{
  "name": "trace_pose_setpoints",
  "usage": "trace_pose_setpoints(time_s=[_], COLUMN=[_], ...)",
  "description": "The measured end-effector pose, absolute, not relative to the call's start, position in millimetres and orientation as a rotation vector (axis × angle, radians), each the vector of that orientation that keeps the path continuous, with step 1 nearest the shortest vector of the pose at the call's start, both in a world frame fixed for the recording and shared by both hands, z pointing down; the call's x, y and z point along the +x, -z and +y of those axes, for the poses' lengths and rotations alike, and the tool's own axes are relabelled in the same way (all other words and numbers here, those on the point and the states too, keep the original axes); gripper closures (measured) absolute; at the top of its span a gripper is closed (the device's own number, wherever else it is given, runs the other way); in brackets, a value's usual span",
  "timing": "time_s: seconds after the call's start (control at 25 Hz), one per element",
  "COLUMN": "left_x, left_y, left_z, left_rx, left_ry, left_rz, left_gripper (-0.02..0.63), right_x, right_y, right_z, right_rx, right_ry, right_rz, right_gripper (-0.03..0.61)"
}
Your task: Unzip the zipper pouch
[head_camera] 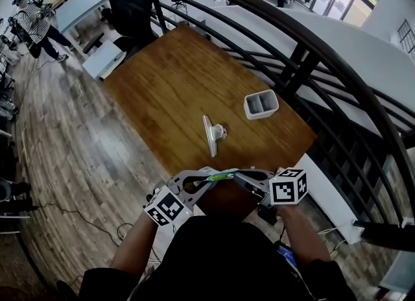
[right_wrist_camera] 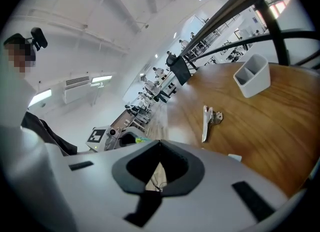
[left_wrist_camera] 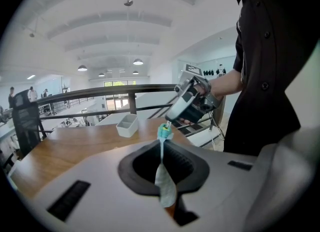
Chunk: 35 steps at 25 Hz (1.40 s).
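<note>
A small pale-green zipper pouch (head_camera: 220, 176) hangs in the air between my two grippers, just off the near edge of the wooden table (head_camera: 175, 85). My left gripper (head_camera: 207, 180) is shut on one end; in the left gripper view the pouch (left_wrist_camera: 163, 178) shows edge-on, pinched between the pads, with its teal top (left_wrist_camera: 165, 132) sticking out. My right gripper (head_camera: 236, 176) is shut at that teal end, its tip (left_wrist_camera: 170, 119) meeting a small pale zipper pull. In the right gripper view the closed jaws hide the pull, and only a green sliver of the pouch (right_wrist_camera: 141, 139) shows.
A white two-compartment holder (head_camera: 260, 104) stands near the table's right edge. A metal clip (head_camera: 211, 133) lies mid-table. A black railing (head_camera: 311, 53) curves along the right. People stand far off at the upper left, across the wooden floor.
</note>
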State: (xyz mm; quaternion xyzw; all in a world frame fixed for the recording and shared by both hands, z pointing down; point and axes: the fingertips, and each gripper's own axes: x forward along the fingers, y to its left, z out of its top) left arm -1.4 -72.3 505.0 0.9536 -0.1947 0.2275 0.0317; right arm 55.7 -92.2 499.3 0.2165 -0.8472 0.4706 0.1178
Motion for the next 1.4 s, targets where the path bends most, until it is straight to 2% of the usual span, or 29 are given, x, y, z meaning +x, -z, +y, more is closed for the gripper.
trace_pose_setpoints(time_s=[1.12,1.4], left_x=[-12,-16], left_y=[-498,-494], left_z=[-83,-93], left_rx=[2.904,2.881], left_ry=[-0.629,-0.59], left_rz=[-0.649,-0.687], left_gripper=[0.598,0.598], right_x=[92,113], right_y=[-517,-520], right_z=[-105,-114], right_rx=[0.814,0.883], right_ry=[-1.097,-1.134], right_rz=[-2.365,-2.345], right_gripper=[0.581,0.581])
